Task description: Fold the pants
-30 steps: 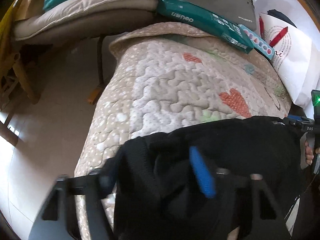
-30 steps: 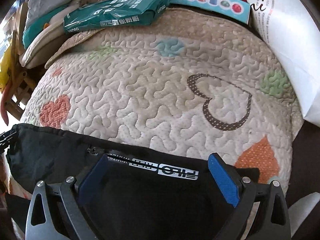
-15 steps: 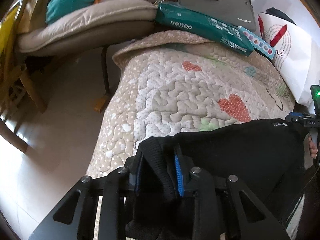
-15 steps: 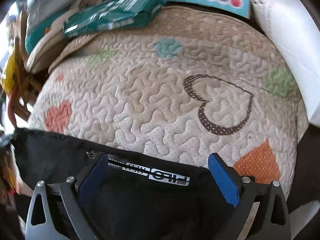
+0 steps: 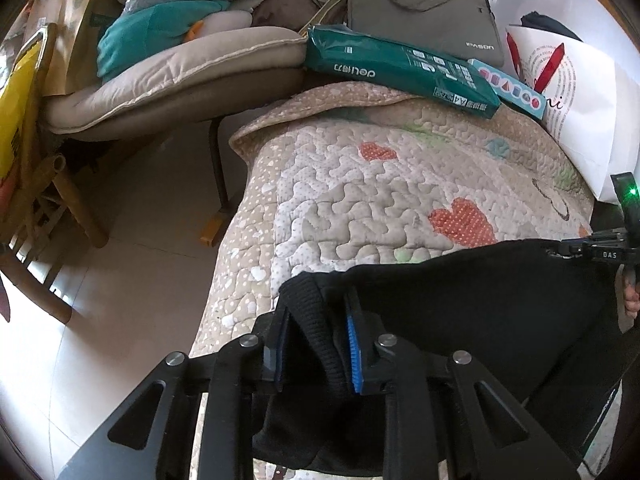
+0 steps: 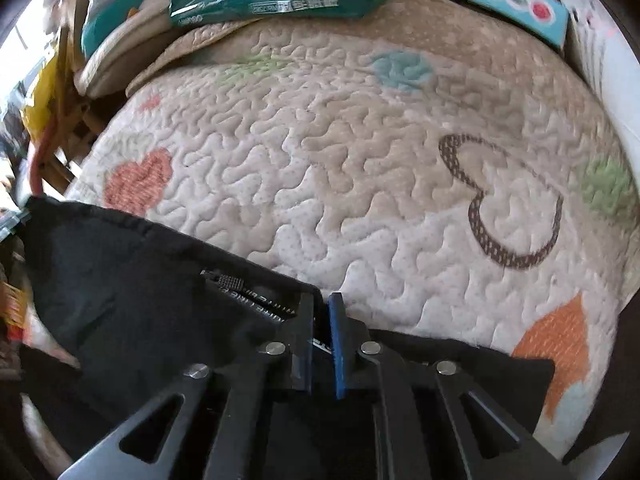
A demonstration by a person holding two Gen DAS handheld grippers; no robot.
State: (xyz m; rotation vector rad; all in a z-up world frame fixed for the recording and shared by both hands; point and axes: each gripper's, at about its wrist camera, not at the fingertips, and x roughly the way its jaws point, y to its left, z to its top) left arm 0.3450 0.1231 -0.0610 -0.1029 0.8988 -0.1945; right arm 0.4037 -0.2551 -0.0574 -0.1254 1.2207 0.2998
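Black pants (image 5: 480, 296) lie across the near edge of a quilted beige mat with coloured hearts (image 5: 380, 184). My left gripper (image 5: 316, 320) is shut on the ribbed cuff (image 5: 316, 308) at the pants' left end. In the right wrist view my right gripper (image 6: 320, 312) is shut on the pants' top edge (image 6: 248, 280) beside the zipper and white lettering, and the black cloth (image 6: 120, 256) stretches left from it over the mat (image 6: 360, 140). The right gripper also shows at the far right of the left wrist view (image 5: 592, 246).
A green paper pack (image 5: 396, 68), a blue shapes box (image 5: 512, 88), a grey laptop bag (image 5: 420, 12) and a white paper bag (image 5: 576, 92) line the mat's far side. A cushioned chair (image 5: 168, 84) and tiled floor (image 5: 120, 240) lie left.
My right gripper has closed from wide open onto the pants' top edge. My left gripper closed on the cuff and stays shut. The pants now stretch taut between them.
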